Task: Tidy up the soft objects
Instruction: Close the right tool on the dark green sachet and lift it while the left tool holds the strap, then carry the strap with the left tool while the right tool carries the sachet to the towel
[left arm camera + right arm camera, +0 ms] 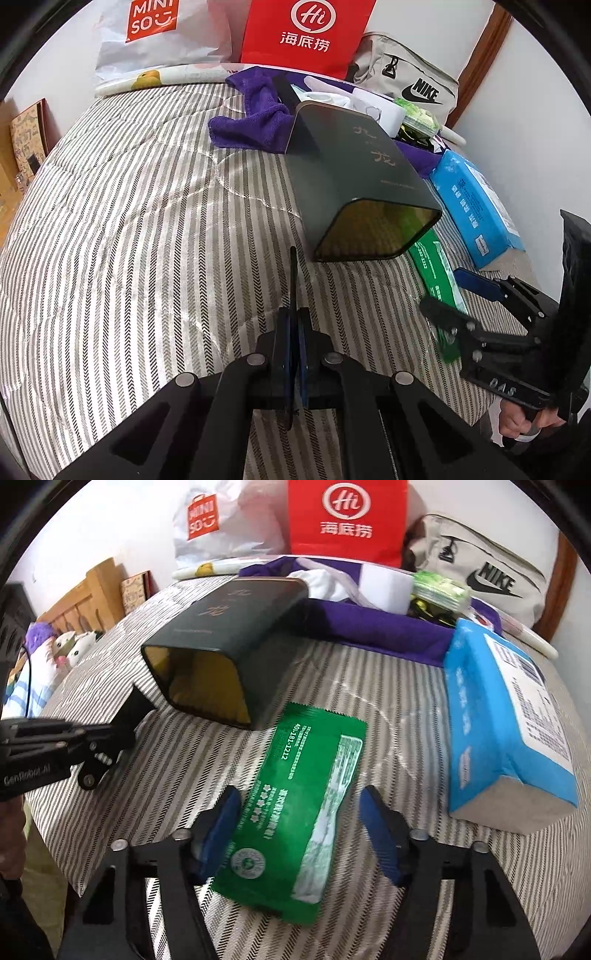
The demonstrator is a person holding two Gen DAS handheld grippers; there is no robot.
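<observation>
A: Landmark for these notes is the dark green box [225, 642], lying on its side on the striped bedspread [129, 221], open mouth toward the cameras. Where does the green packet [295, 812] sit from it?

B: Just in front of the box's open mouth, flat on the spread, its far end close to the box's lower rim. Whether the two touch cannot be told. A blue tissue pack [506, 731] lies to the packet's right, on the far side from the box and apart from it.

A: Long axis?

B: It runs from the box mouth back toward the right gripper [299, 834], tilted a little off that gripper's pointing line. So the narrow width lies across the jaws, which is what the coming close turns on.

A: And the right gripper's state?

B: Spread. The packet's near half lies between the blue pads [218, 834]. The left pad looks right against the packet's edge; the right pad stands clear of it. No pinch yet, judging from that gap.

A: Which hand is nearer?

B: The right, plainly; it straddles the packet. The left gripper [293, 332] sits left of the box mouth, pressed together on a thin dark flat thing [293, 280] whose nature cannot be told, with the packet off to its right.

A: Likely next?

B: Probably closing across the width, then lifting toward the box mouth.
</observation>
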